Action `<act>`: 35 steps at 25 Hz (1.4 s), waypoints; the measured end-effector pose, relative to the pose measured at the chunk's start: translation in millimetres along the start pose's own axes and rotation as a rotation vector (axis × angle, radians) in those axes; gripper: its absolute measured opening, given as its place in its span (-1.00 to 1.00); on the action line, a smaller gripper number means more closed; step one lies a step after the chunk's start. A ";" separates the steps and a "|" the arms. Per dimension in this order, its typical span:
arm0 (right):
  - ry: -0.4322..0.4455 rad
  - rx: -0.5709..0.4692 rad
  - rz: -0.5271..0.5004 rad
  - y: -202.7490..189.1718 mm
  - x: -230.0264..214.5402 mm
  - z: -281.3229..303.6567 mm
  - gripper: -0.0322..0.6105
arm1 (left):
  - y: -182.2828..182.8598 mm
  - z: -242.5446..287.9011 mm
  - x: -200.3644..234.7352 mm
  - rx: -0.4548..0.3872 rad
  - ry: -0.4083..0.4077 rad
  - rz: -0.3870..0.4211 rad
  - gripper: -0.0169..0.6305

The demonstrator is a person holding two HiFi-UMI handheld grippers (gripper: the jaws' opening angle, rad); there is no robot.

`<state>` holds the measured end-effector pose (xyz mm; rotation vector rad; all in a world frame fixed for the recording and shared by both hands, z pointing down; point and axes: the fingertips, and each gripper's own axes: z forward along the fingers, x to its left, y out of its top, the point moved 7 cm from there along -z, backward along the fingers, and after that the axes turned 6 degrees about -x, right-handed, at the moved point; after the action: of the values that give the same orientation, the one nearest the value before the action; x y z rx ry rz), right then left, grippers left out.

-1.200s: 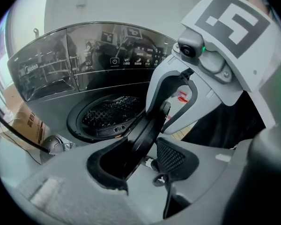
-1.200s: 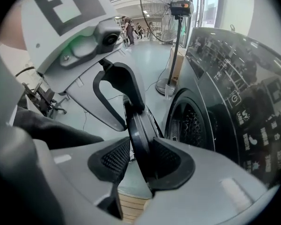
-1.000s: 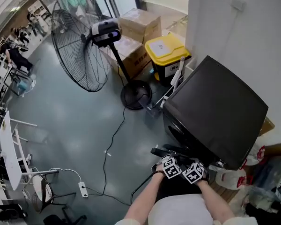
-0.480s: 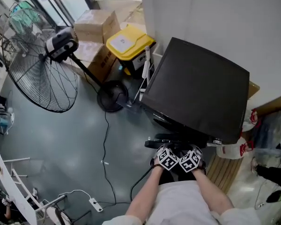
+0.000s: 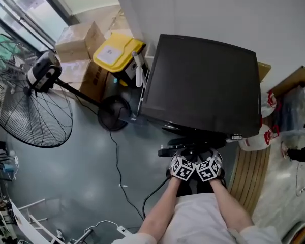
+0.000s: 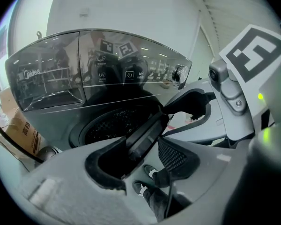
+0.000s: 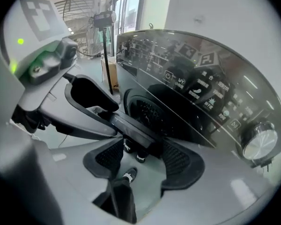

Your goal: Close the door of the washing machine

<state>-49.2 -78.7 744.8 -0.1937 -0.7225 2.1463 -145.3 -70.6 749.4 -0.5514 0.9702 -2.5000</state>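
Observation:
The black washing machine [image 5: 201, 80] stands against the wall. Its round door [image 5: 193, 149] hangs open and shows edge-on as a dark bar in front of the drum opening [image 6: 110, 123]. My left gripper [image 5: 182, 156] and right gripper [image 5: 206, 156] sit side by side at that door. In the left gripper view the door's edge [image 6: 147, 135] lies between the open jaws of the left gripper [image 6: 140, 161], untouched by the pads. The right gripper [image 7: 145, 161] has just been opening its jaws. The door's edge [image 7: 131, 132] runs between them, and the pads do not press on it.
A large pedestal fan [image 5: 35, 100], a yellow bin [image 5: 114, 52] and cardboard boxes [image 5: 76, 39] stand left of the machine. A cable [image 5: 117, 172] trails across the grey floor. Wooden slats [image 5: 249, 172] and a white bottle [image 5: 256, 139] lie to the right. The person's shoes [image 7: 126, 175] are below the grippers.
The head view has swung round, so the machine sits more central and the fan further left. Both grippers stay close together at the door's edge.

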 end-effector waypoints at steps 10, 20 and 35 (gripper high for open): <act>-0.100 -0.063 0.168 -7.8 0.0 -8.2 -0.11 | -1.4 -2.8 -2.9 -0.041 0.048 -0.044 -0.29; -0.110 -0.048 0.298 -15.3 0.0 -15.5 -0.08 | -4.2 -7.2 -10.8 -0.027 0.075 -0.095 -0.27; -0.133 -0.079 0.448 -6.0 -10.5 -12.2 -0.05 | -4.9 -18.0 -2.5 -0.118 0.300 -0.327 -0.36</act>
<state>-33.9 -78.6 736.9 -0.2775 -0.9087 2.5756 -153.2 -56.2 740.0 -0.4029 1.2293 -2.8904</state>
